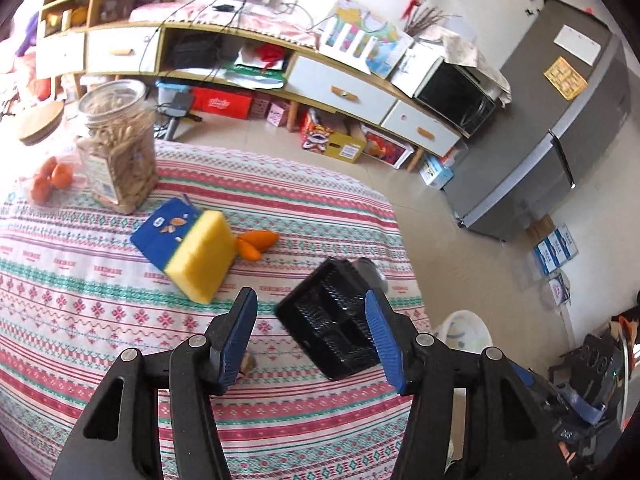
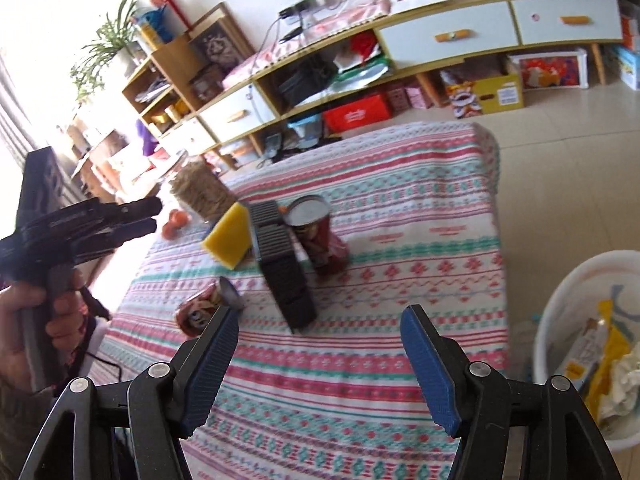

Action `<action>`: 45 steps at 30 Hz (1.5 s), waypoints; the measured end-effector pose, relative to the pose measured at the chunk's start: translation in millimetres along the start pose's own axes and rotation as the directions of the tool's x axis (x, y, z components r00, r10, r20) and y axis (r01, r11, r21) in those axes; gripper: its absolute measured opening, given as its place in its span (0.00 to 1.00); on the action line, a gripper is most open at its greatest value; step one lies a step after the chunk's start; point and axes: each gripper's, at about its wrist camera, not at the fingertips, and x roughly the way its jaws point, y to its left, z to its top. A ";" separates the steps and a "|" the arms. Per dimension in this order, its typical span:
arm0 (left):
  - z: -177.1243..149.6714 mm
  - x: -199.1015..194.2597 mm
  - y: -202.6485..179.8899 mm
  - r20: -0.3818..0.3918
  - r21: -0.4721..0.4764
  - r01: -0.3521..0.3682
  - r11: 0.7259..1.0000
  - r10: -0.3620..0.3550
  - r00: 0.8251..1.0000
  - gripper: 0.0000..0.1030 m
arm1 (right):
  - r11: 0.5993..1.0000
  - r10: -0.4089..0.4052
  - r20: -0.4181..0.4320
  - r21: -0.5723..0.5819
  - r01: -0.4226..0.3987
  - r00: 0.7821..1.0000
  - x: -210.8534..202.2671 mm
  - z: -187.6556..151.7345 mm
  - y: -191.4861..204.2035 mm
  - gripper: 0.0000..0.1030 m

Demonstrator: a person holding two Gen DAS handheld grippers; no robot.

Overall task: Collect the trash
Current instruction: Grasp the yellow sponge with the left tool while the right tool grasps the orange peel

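Note:
A black plastic tray point(image 1: 332, 320) lies on the patterned tablecloth point(image 1: 100, 312), just ahead of my open left gripper point(image 1: 309, 294) and partly between its blue pads. A grey can top point(image 1: 370, 270) shows behind the tray. In the right wrist view the black tray point(image 2: 280, 256) stands tilted, with a red can point(image 2: 320, 236) upright beside it and a second can point(image 2: 204, 308) lying on its side. My right gripper point(image 2: 320, 312) hangs open over the cloth, holding nothing. The white bin point(image 2: 592, 344) at the right holds wrappers and paper. A hand holds the left gripper point(image 2: 154, 214) at the far left.
A yellow sponge point(image 1: 202, 256), a blue carton point(image 1: 164, 232), an orange object point(image 1: 256, 242), a tall jar point(image 1: 118, 148) and oranges point(image 1: 50, 180) sit further back. The white bin point(image 1: 464, 330) stands on the floor past the table's right edge. A low cabinet point(image 1: 340, 88) and a fridge point(image 1: 552, 128) stand beyond.

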 end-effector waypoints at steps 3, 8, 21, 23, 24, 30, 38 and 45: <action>6.7 2.7 22.7 0.010 -0.037 -0.039 0.999 0.039 0.999 0.57 | 0.999 -0.001 0.002 -0.047 0.001 1.000 6.1 -2.1 25.0 0.73; 17.9 12.4 51.9 -0.005 -0.068 -0.079 0.995 0.079 0.997 0.57 | 0.998 -0.002 -0.006 -0.064 0.001 1.000 19.8 2.7 38.4 0.74; 39.1 81.7 95.0 -0.144 -0.092 -0.144 0.985 0.130 0.981 0.57 | 0.999 0.038 -0.048 0.002 -0.038 0.998 68.0 49.4 70.5 0.74; 42.6 84.9 102.1 -0.146 -0.096 -0.141 0.985 0.127 0.981 0.57 | 0.998 0.062 -0.051 -0.005 -0.062 0.997 82.9 60.1 88.2 0.74; 44.7 84.0 105.4 -0.133 -0.098 -0.142 0.985 0.128 0.983 0.57 | 0.997 0.079 -0.055 0.006 -0.079 0.995 91.9 65.7 95.7 0.74; 43.1 102.6 107.7 -0.143 -0.068 -0.126 0.990 0.115 0.983 0.57 | 0.979 0.170 -0.113 0.130 -0.155 0.979 157.0 93.3 122.7 0.74; 33.3 128.7 104.0 -0.231 -0.083 -0.134 0.987 0.112 0.967 0.30 | 0.982 -0.093 -0.170 0.146 0.118 0.981 228.5 112.4 107.6 0.71; 43.4 54.7 133.1 -0.102 -0.258 -0.037 0.965 0.011 0.995 0.28 | 0.979 -0.192 -0.183 0.029 0.201 0.964 266.3 103.3 117.9 0.63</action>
